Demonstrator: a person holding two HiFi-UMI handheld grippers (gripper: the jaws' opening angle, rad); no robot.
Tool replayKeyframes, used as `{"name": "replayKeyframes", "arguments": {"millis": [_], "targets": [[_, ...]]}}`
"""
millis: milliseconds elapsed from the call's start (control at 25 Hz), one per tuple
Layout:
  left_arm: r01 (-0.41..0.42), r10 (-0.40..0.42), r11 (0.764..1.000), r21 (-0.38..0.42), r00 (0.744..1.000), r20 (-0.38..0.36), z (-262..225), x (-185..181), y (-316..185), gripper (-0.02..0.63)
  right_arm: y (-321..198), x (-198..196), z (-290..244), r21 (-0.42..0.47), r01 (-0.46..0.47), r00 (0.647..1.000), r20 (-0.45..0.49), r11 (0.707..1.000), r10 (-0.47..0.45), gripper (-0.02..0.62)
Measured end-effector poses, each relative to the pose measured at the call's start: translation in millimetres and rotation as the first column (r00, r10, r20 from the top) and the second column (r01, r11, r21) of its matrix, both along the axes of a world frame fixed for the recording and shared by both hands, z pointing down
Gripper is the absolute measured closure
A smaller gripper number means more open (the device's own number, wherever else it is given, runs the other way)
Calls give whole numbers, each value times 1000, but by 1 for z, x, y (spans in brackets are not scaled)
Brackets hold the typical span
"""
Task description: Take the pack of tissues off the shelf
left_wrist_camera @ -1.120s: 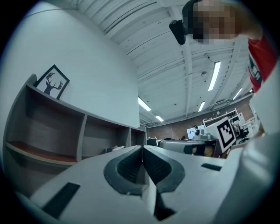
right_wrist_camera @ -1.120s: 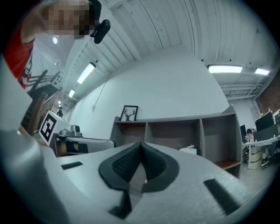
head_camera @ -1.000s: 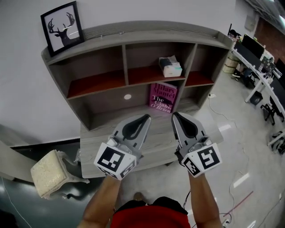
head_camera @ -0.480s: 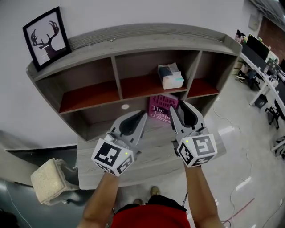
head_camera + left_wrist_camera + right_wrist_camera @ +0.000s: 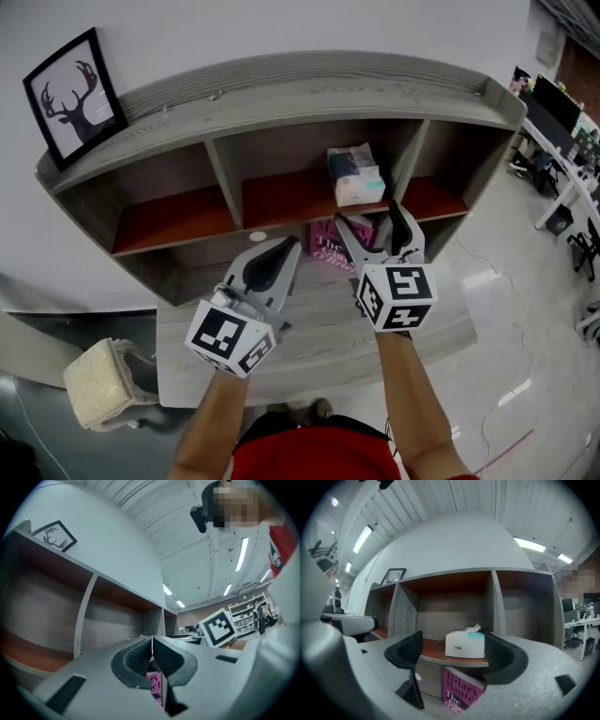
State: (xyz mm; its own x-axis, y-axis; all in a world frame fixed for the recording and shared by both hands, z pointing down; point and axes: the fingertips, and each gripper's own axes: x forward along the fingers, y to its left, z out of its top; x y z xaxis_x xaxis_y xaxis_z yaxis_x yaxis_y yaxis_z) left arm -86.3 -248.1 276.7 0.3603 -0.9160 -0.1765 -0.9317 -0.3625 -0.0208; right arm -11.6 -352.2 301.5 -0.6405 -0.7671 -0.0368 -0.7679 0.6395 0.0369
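The pack of tissues [image 5: 355, 176] [image 5: 464, 644], white with a teal end, rests on the red upper shelf board in the middle compartment of the grey shelf unit [image 5: 281, 98]. My right gripper [image 5: 378, 228] [image 5: 452, 651] points at it from below and in front, short of it; its jaws are opening and nothing is between them. My left gripper [image 5: 289, 249] [image 5: 152, 651] is shut and empty, held lower left over the desk surface.
A pink book [image 5: 333, 246] [image 5: 461, 693] leans in the compartment below the tissues. A framed deer picture [image 5: 68, 97] stands on the shelf top at left. A cushioned stool [image 5: 98, 377] sits at lower left. Office desks [image 5: 562, 122] are at far right.
Both grippers have moved forward toward the shelf. The right gripper's jaws, shut a second ago, now stand wide apart. The left gripper stays shut.
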Motion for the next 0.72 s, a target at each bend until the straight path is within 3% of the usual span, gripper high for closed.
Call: {"name": "replayKeyframes", "arguments": {"millis": [360,720], "targets": [[-55,55,998,-20,998,-11,10,-22,-10,595,-49,-22,15,-71,-87,994,-69,994,82,112],[-86,85,996,-27,996,-41,19,-35,-23,595,-77,-29,33,-129,-143,983,-137,981,125,104]]}}
